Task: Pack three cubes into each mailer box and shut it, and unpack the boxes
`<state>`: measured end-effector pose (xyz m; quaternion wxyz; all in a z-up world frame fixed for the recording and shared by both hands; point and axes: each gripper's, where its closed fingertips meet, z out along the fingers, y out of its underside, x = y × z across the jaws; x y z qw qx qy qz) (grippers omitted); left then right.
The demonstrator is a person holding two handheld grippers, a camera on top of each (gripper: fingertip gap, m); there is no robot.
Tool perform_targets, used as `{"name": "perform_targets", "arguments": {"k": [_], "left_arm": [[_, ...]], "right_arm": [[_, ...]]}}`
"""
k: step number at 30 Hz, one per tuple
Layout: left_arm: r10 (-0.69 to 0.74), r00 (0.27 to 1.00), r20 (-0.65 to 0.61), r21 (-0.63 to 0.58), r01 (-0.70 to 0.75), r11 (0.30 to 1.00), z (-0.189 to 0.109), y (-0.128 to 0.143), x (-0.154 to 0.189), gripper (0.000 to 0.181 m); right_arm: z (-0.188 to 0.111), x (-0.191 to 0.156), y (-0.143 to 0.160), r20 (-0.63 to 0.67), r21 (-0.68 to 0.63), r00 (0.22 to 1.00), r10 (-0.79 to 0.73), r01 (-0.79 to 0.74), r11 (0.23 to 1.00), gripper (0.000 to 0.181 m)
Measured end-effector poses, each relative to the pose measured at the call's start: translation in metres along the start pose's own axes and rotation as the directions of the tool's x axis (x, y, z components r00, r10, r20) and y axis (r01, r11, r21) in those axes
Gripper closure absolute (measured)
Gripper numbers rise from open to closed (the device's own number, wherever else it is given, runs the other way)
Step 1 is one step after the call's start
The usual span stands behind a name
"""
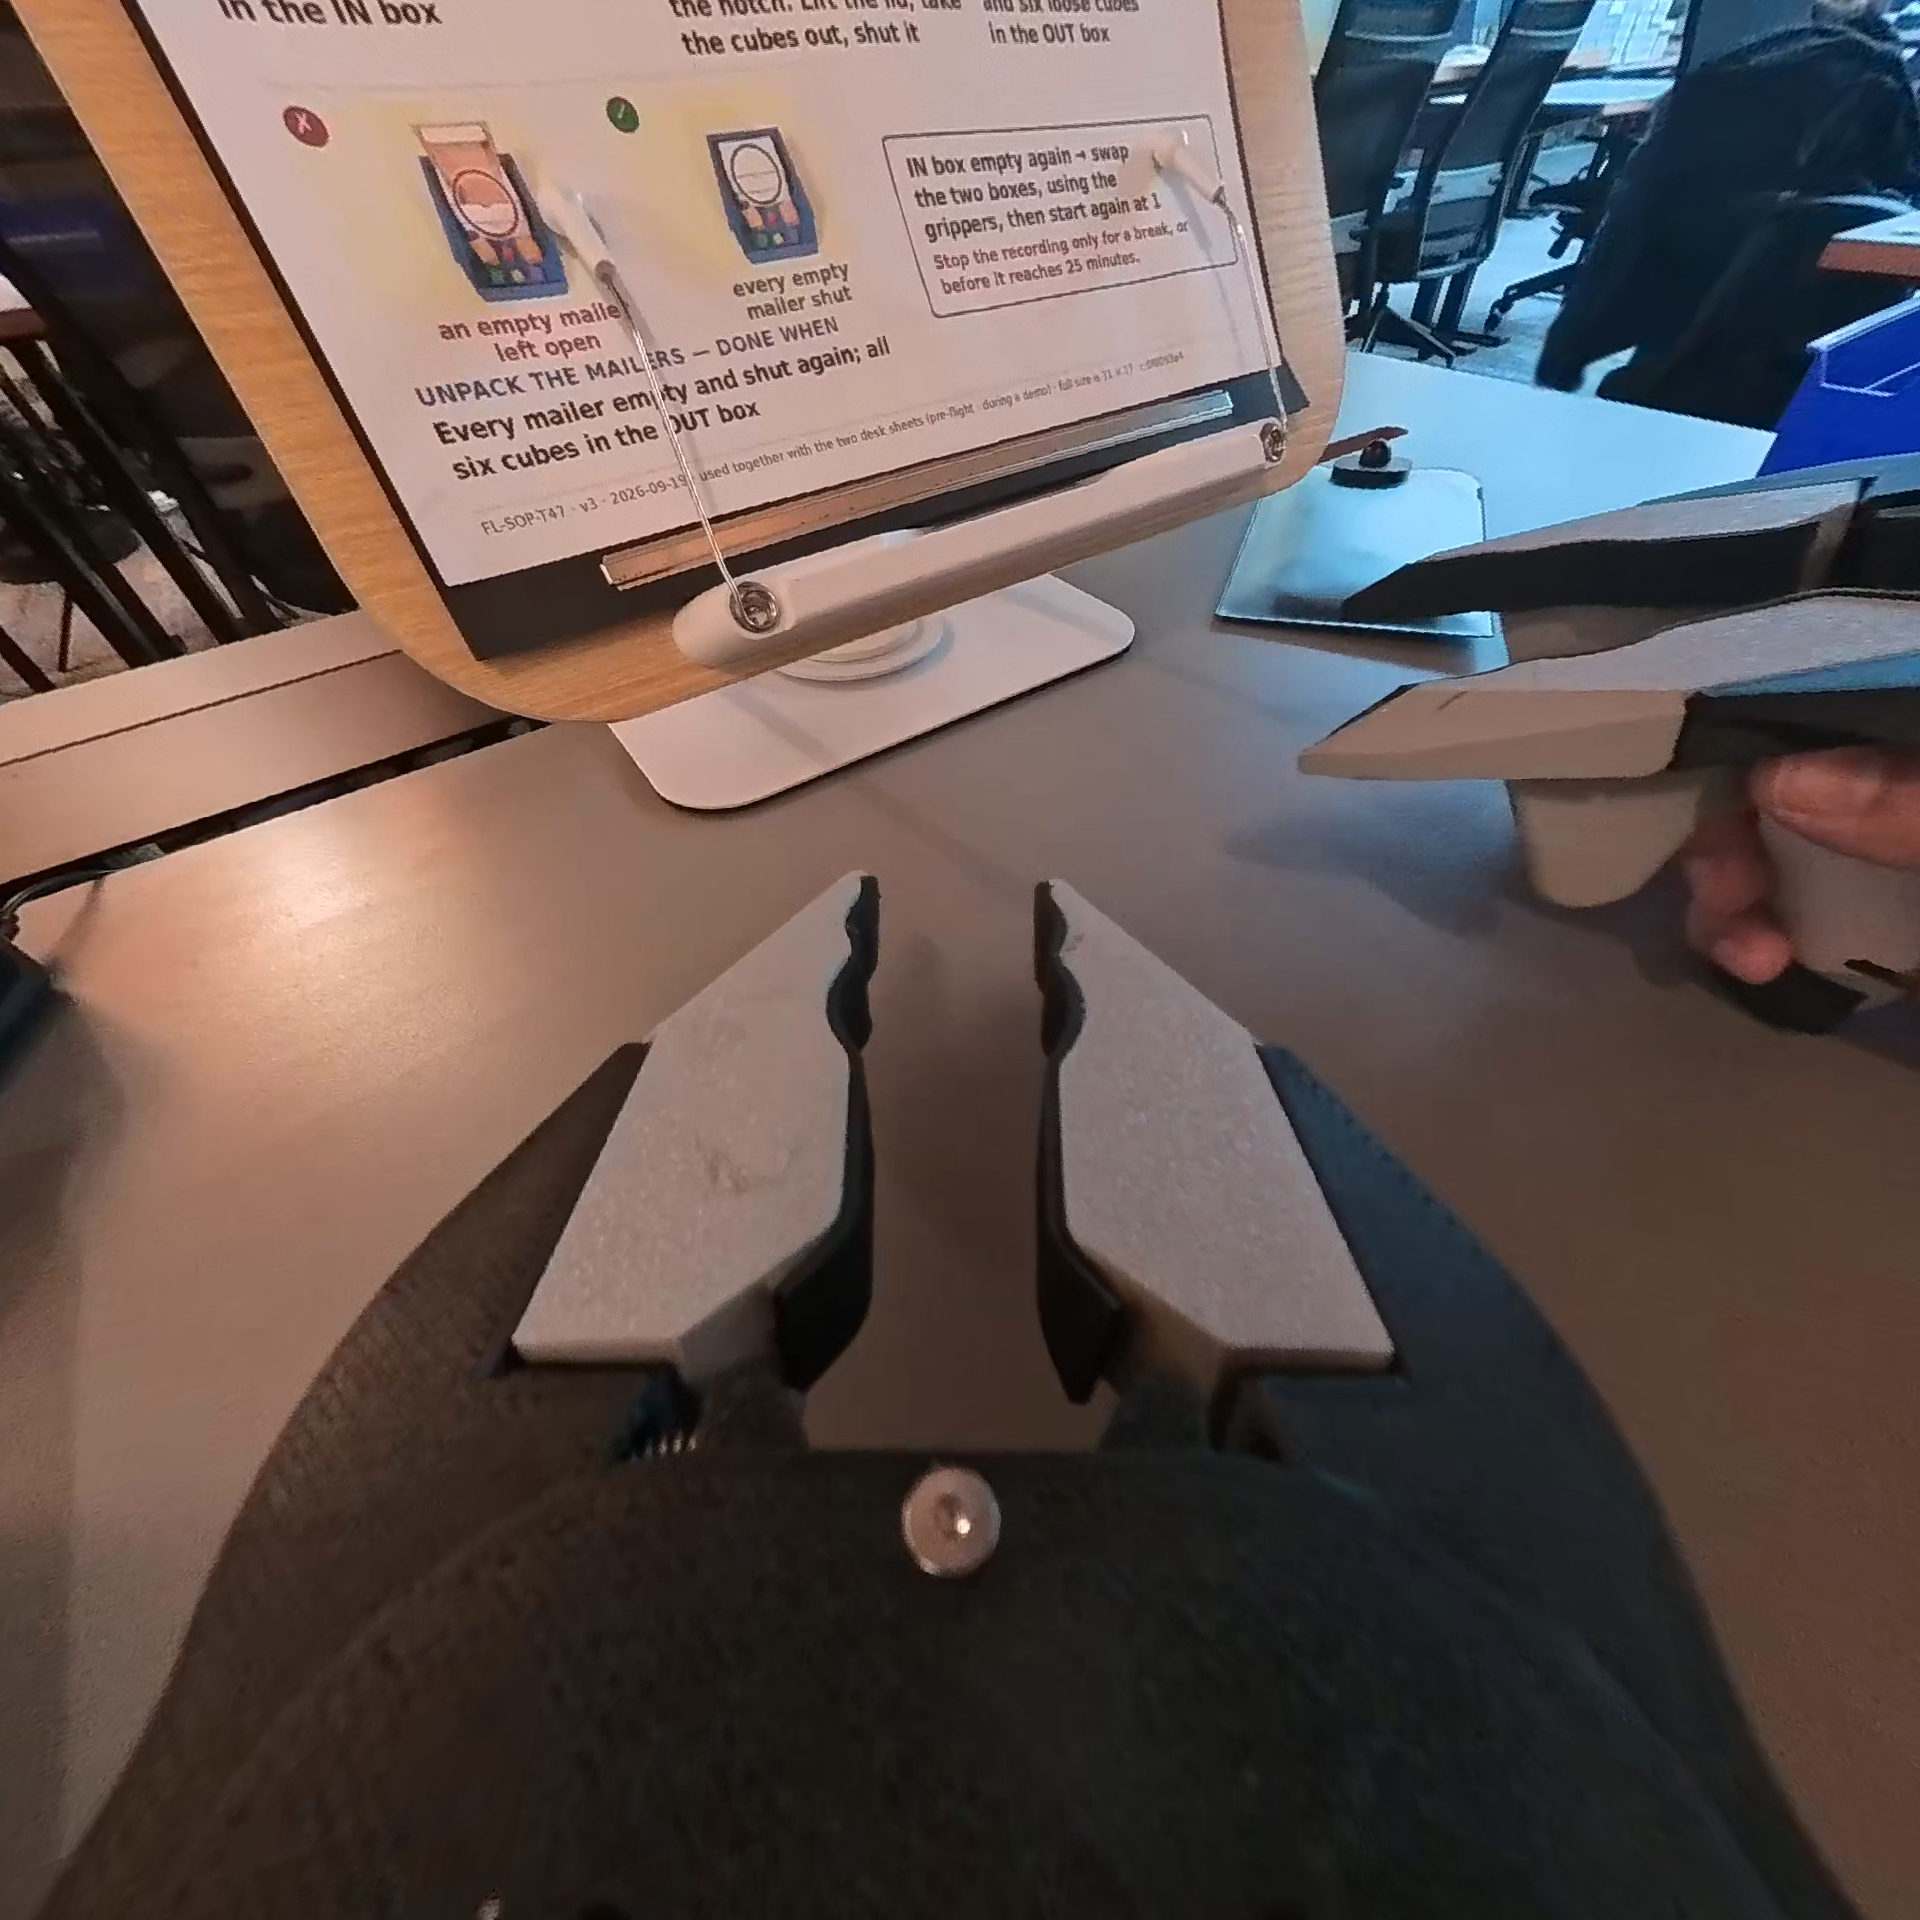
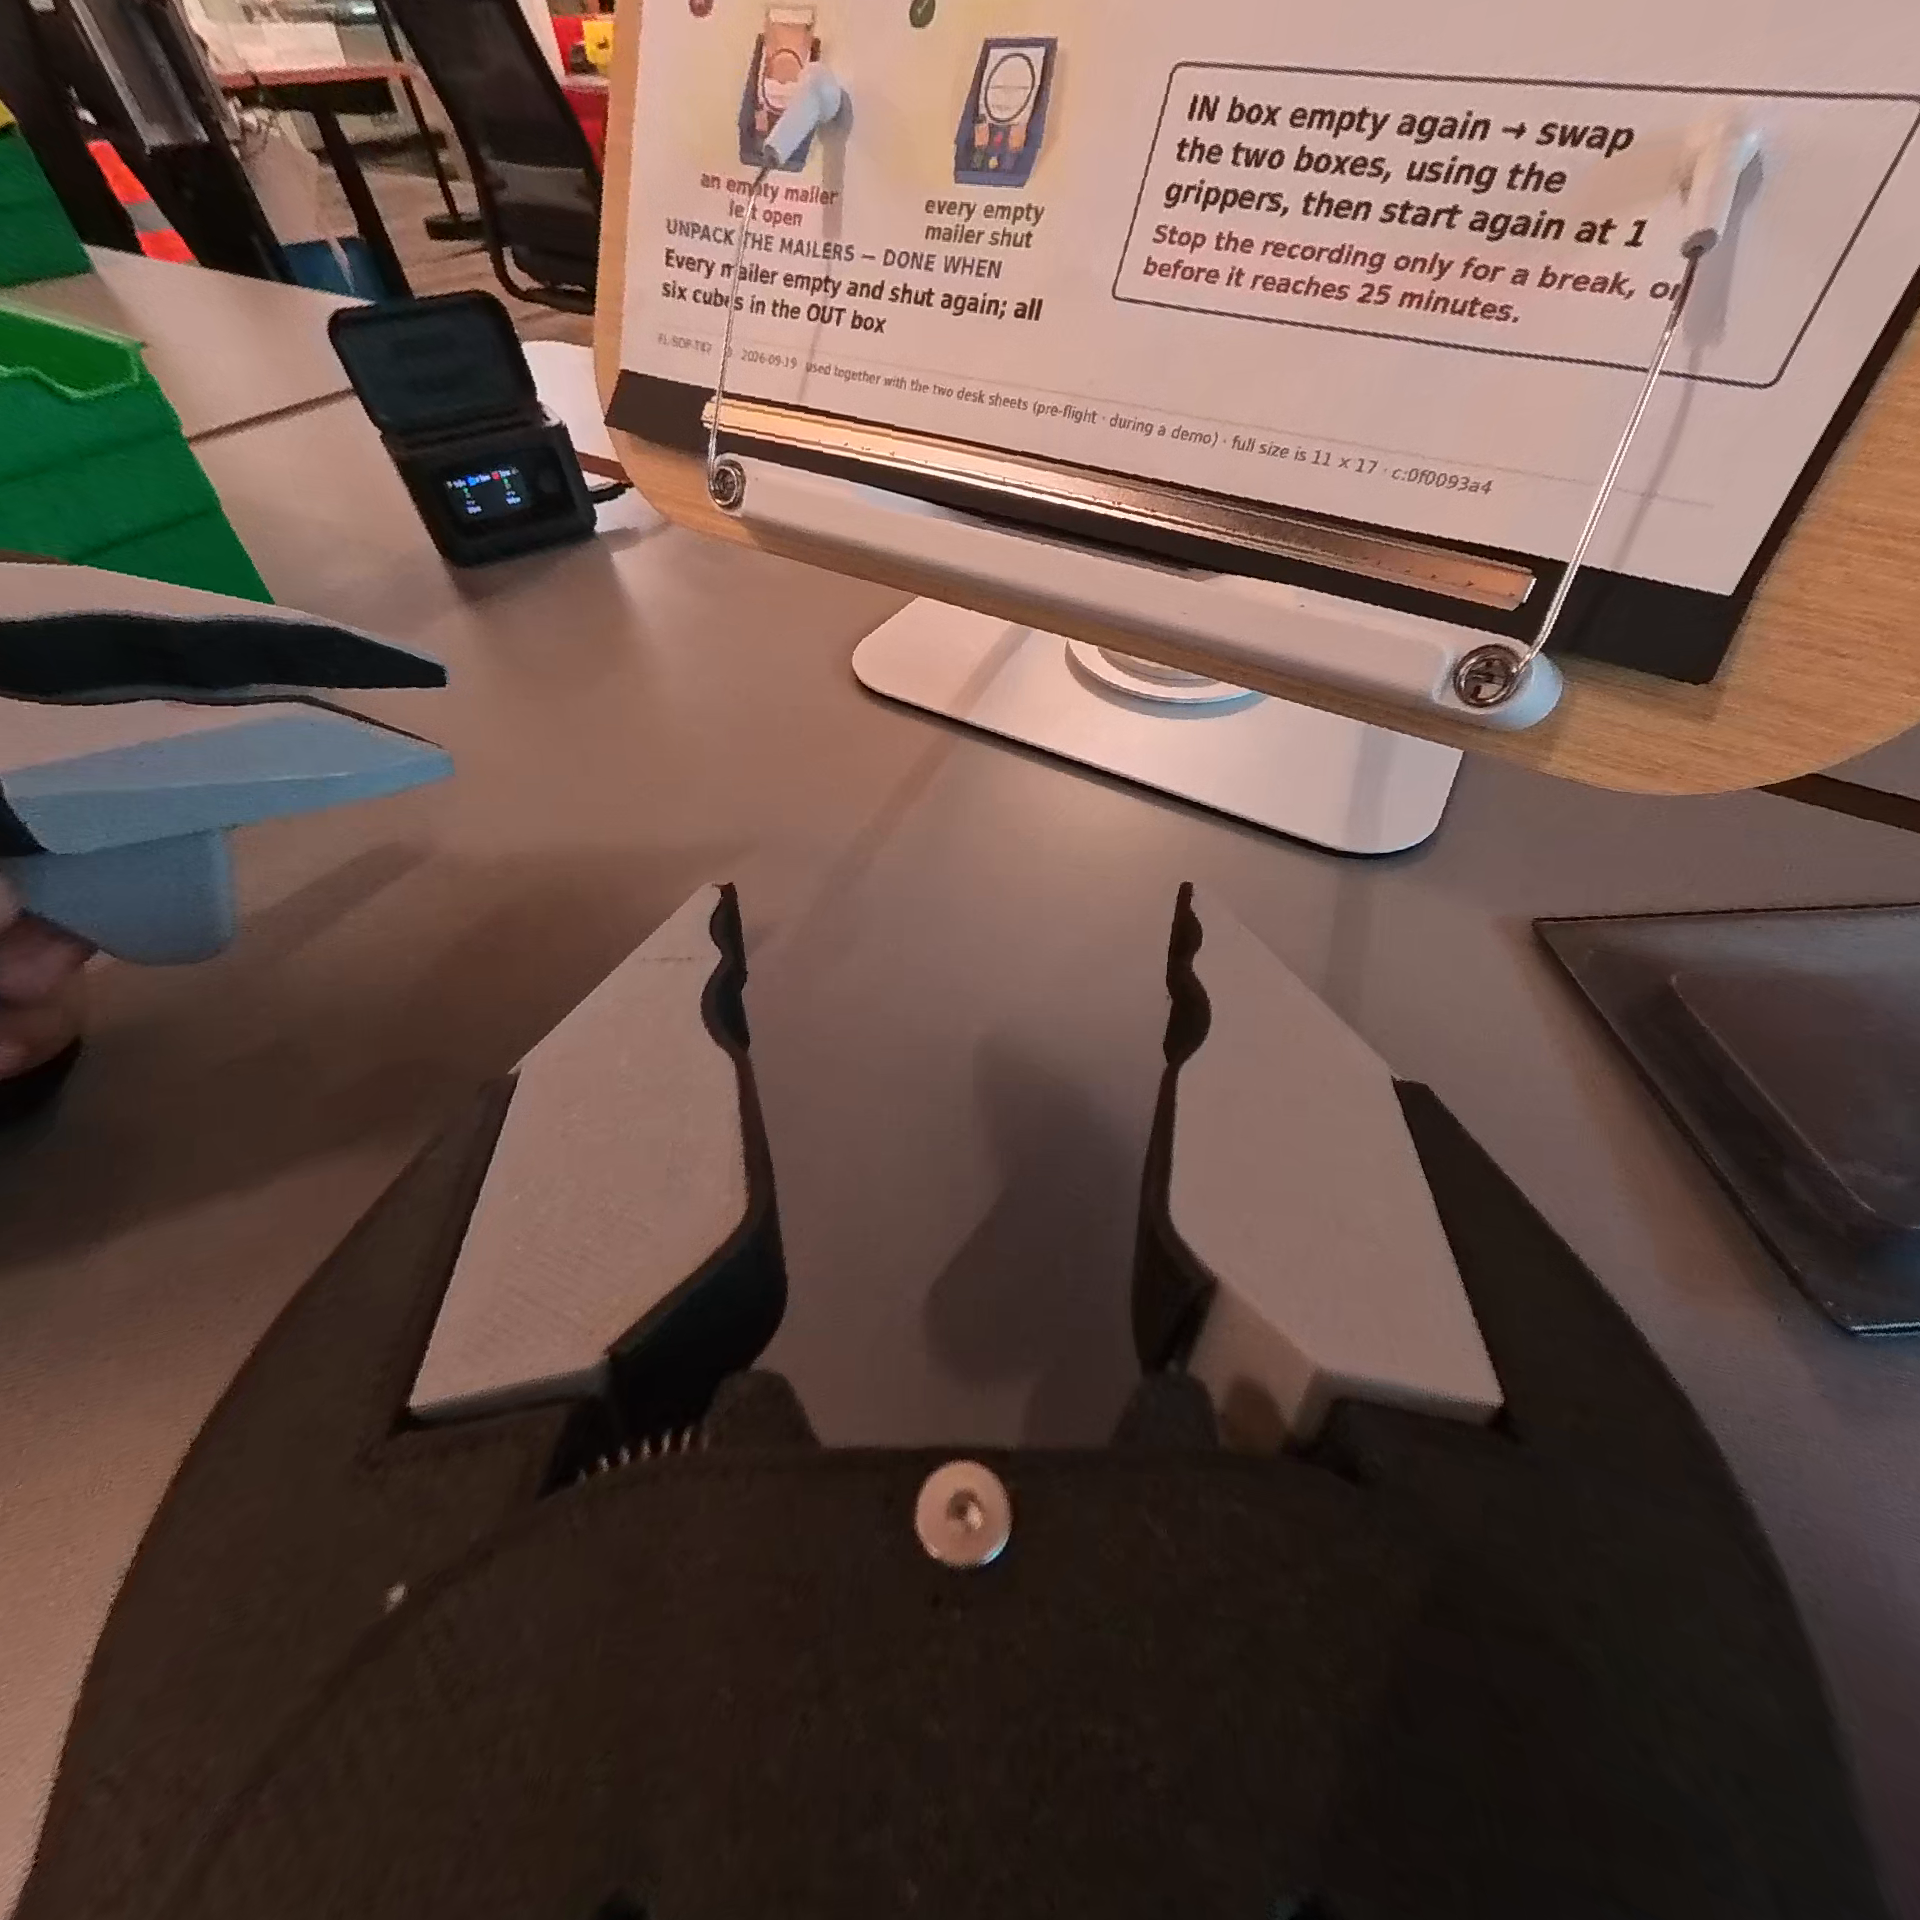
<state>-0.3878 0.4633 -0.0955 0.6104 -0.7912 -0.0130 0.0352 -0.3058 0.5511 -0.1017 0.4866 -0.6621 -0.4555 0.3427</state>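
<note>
Right now I have both grippers hovering low over the grey table (image 1: 312, 1039), both aimed at the stand (image 1: 727, 312), a wooden board with a printed sheet clipped on by two wire arms and set on a white base (image 1: 883, 717). My left gripper (image 1: 956, 914) has a narrow gap between its grey fingers (image 1: 727, 1143) with only bare table showing through, so it is slightly spread and holds nothing. My right gripper (image 2: 956, 914) is spread wider, also with nothing between its fingers (image 2: 613, 1164) but tabletop and its own shadow. In the left wrist view the right gripper (image 1: 1340, 675) comes in from the right of the stand, turned on its side, fingers apart, with a hand (image 1: 1808, 862) round its handle. In the right wrist view the left gripper (image 2: 436, 717) reaches in from the left of the stand. Left of the stand sit a small black case (image 2: 468, 426) with a lit screen and a green bin (image 2: 94, 457). Right of the stand lies a flat metal plate (image 2: 1745, 1091), and beyond it a blue bin (image 1: 1860, 395) shows at the edge. I cannot see any mailer box or cube in either view, so I cannot tell where they are.
</note>
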Motion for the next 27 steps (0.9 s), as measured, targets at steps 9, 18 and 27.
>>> {"name": "perform_targets", "arguments": {"k": [9, 18, 27], "left_arm": [[-0.06, 0.998, 0.013, -0.018, 0.061, 0.998, -0.001, 0.003, -0.009, 0.156], [-0.057, 0.997, 0.055, -0.022, 0.058, 0.998, -0.002, 0.005, -0.018, 0.163], [-0.065, 0.997, 0.048, -0.02, 0.066, 0.998, -0.002, 0.005, -0.018, 0.163]], "right_arm": [[-0.001, 0.0, 0.001, 0.001, -0.005, 1.0, 0.011, -0.011, 1.0, 0.102], [0.0, -0.005, 0.002, 0.01, -0.015, 1.0, -0.017, 0.017, 1.0, 0.105], [0.0, -0.007, 0.002, 0.021, -0.017, 1.0, -0.023, 0.023, 1.0, 0.107]]}}
